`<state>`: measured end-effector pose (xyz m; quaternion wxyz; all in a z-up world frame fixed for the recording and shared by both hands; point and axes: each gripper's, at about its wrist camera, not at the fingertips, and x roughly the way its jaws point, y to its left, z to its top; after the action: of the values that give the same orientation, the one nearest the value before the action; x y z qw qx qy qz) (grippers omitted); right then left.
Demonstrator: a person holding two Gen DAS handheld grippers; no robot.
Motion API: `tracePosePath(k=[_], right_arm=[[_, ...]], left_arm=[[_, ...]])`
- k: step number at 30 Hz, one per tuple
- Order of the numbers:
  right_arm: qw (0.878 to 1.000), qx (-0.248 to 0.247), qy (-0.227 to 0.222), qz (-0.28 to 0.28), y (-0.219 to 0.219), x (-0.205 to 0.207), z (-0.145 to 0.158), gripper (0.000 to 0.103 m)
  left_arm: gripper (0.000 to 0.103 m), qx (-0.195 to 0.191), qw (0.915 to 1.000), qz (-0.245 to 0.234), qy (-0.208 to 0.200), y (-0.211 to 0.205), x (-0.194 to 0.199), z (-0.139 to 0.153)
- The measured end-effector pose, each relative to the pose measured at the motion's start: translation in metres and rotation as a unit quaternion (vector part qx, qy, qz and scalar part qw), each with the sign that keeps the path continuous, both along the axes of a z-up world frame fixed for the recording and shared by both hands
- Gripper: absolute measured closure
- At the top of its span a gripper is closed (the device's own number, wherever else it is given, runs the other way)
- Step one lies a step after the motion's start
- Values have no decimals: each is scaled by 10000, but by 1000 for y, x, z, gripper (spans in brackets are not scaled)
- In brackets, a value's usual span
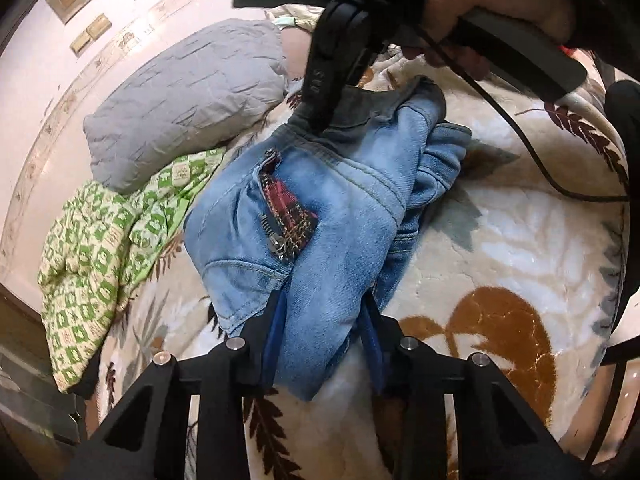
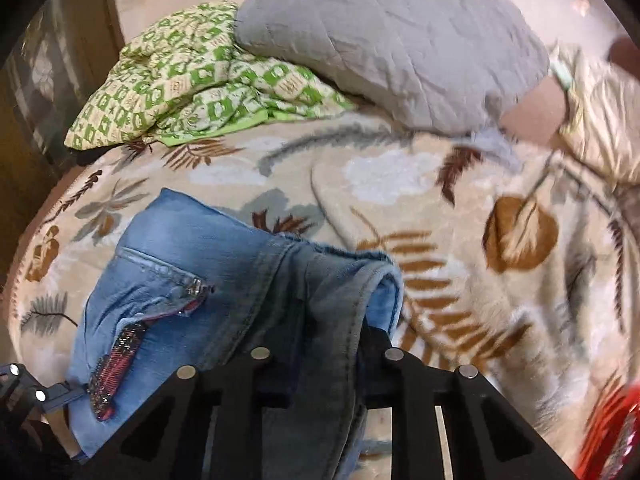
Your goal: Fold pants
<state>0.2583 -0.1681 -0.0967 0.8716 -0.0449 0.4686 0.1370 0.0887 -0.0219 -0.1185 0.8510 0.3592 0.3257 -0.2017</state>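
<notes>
1. The pants (image 1: 320,216) lie bunched on the bed (image 1: 500,248), near the pillow (image 1: 184,100)
2. Denim is pinched by the left claw (image 1: 324,344) and by the right claw (image 2: 324,344)
3. Both pinched edges should be drawn apart evenly before folding

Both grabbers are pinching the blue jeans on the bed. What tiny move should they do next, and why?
Probably lift and pull apart a little. The left gripper and right gripper each pinch the jeans, which lie bunched on the blanket; stretching them flat comes before any neat fold.
</notes>
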Motion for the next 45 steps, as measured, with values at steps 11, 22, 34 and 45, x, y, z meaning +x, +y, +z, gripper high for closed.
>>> tracePosePath(k=[11,22,34,45], right_arm=[[9985,210,-509,-48,-6,-28,35,17],[9752,-198,-1884,-1144,-42,-197,125,0],[9775,76,-1515,-1464,-64,-275,105,0],[9800,81,-1510,-1297,-54,-278,103,0]], left_arm=[[13,-934,9912,912,-240,15,-13,39],[0,-3758,8905,2537,-385,34,-64,131],[0,-2788,9076,3102,-486,15,-102,117],[0,-2937,8990,3229,-358,24,-103,120]])
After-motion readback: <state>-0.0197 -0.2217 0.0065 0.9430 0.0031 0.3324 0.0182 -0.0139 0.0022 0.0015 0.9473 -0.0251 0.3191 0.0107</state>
